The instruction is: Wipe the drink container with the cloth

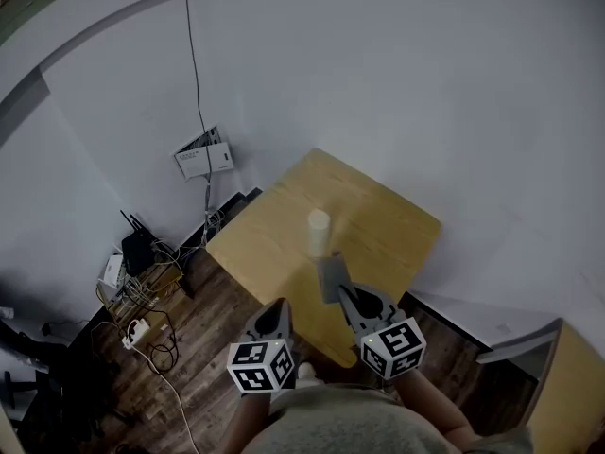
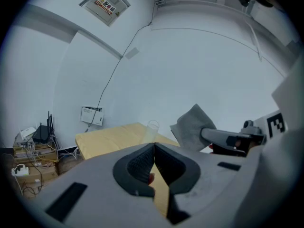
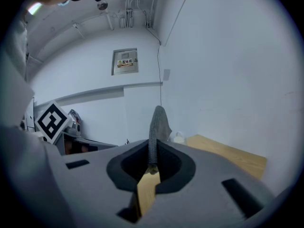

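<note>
A pale translucent drink container (image 1: 319, 232) stands upright near the middle of a small wooden table (image 1: 265, 244). My right gripper (image 1: 344, 294) is shut on a grey cloth (image 1: 331, 274), held just short of the container on its near side. The cloth (image 3: 158, 122) sticks up from between the right jaws, with the container (image 3: 178, 137) beyond it. My left gripper (image 1: 280, 307) hovers over the table's near edge, shut with nothing in it. From the left gripper view the container (image 2: 151, 130) stands ahead and the cloth (image 2: 192, 128) hangs to its right.
The table sits in a corner of white walls. Left of it on the wooden floor lie a router (image 1: 137, 247), a power strip (image 1: 138, 330) and tangled cables. A white box (image 1: 205, 156) is fixed to the wall. Another wooden surface (image 1: 572, 386) shows at the lower right.
</note>
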`<state>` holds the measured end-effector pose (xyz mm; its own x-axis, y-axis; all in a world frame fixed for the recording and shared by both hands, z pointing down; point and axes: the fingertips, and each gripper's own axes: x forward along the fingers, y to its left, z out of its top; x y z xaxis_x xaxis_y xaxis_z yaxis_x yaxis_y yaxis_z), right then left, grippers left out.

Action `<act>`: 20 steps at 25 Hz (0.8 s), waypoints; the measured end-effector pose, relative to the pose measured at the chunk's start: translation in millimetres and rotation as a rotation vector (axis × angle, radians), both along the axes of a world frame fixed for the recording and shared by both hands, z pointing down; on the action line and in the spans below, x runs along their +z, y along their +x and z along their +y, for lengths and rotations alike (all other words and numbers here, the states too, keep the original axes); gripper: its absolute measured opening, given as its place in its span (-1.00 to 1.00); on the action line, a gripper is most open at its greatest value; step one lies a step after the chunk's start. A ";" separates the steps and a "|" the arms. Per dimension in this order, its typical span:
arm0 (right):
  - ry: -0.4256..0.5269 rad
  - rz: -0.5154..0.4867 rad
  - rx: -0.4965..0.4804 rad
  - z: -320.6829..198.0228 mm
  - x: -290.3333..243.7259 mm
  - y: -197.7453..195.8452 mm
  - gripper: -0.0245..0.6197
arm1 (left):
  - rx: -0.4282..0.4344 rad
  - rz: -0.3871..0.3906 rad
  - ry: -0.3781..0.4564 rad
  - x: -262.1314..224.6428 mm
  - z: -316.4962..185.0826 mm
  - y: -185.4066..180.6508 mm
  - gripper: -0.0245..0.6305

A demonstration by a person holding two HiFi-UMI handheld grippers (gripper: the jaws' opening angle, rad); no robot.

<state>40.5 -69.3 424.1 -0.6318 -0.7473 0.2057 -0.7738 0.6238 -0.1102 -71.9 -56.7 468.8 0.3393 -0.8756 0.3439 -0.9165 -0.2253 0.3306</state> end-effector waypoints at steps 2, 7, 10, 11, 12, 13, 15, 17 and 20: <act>-0.005 0.003 0.018 -11.2 2.9 0.5 -0.89 | 0.017 0.000 -0.004 2.9 -13.4 -0.3 -0.92; -0.024 0.035 0.045 -37.8 14.4 4.1 -0.89 | 0.063 0.001 -0.021 11.1 -40.5 1.3 -0.92; -0.019 0.062 0.067 -54.8 18.9 8.7 -0.89 | 0.085 0.000 -0.029 15.2 -54.6 0.5 -0.92; -0.018 0.071 0.075 -60.0 19.9 9.5 -0.89 | 0.091 0.001 -0.032 16.0 -58.4 -1.2 -0.92; -0.018 0.080 0.083 -65.5 20.9 10.6 -0.89 | 0.096 0.002 -0.035 16.8 -61.8 -3.1 -0.92; -0.018 0.088 0.093 -71.6 21.6 12.6 -0.89 | 0.100 0.004 -0.039 17.7 -64.9 -4.7 -0.92; -0.013 0.105 0.117 -85.3 21.4 18.6 -0.89 | 0.111 0.008 -0.047 19.6 -71.1 -6.1 -0.92; 0.000 0.123 0.138 -98.9 19.5 25.8 -0.89 | 0.122 0.009 -0.051 21.4 -75.7 -6.4 -0.92; 0.020 0.155 0.152 -117.0 17.0 35.2 -0.89 | 0.135 0.014 -0.059 25.0 -78.6 -5.9 -0.92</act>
